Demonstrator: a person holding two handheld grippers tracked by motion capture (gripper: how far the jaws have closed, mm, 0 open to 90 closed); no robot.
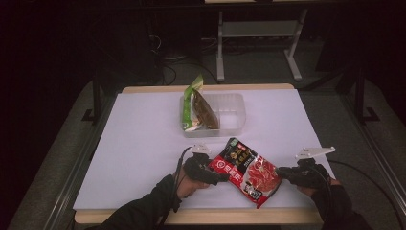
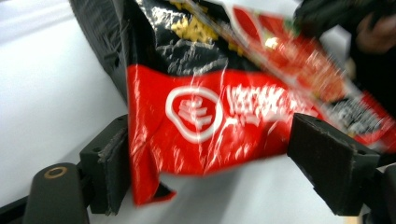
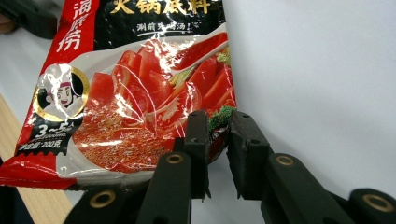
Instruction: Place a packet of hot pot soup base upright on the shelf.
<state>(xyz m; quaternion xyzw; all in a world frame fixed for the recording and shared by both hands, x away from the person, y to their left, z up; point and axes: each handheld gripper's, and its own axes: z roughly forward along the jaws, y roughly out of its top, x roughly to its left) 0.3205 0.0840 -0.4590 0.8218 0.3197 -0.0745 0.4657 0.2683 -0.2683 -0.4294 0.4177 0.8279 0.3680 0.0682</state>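
Packet: the red and black soup-base packet [image 1: 247, 172] lay at the near edge of the counter [image 1: 143, 139], between the two hands, one end lifted a little.
Surface: a white sheet covered the counter; the packet sat well apart from the clear tray [image 1: 230, 115] farther back.
Tray: it already held a green bag [image 1: 189, 103] and a brown pouch [image 1: 205, 111], both leaning on edge at its left side; the right half looked free.
Left tool: the left tool [image 2: 205, 168] stood wide open around the packet's red end [image 2: 196, 116]. One pad lay against the packet's edge, the other stood clear, so it had no hold.
Right tool: the right tool [image 3: 218, 140] had its jaws nearly together on the packet's corner [image 3: 217, 119], with the printed edge caught between the pads. It looked like a thin pinch on the seam.
Handling: the packet seemed a soft, glossy film bag, likely filled with paste, so it would probably sag and slide if held by one thin corner.
Where to hold: the flat sealed edges looked the safest places, one at each end, rather than the bulging middle.
Risk: a glossy wrapper might slip from a shallow pinch; a deeper bite on the seam would likely serve better.
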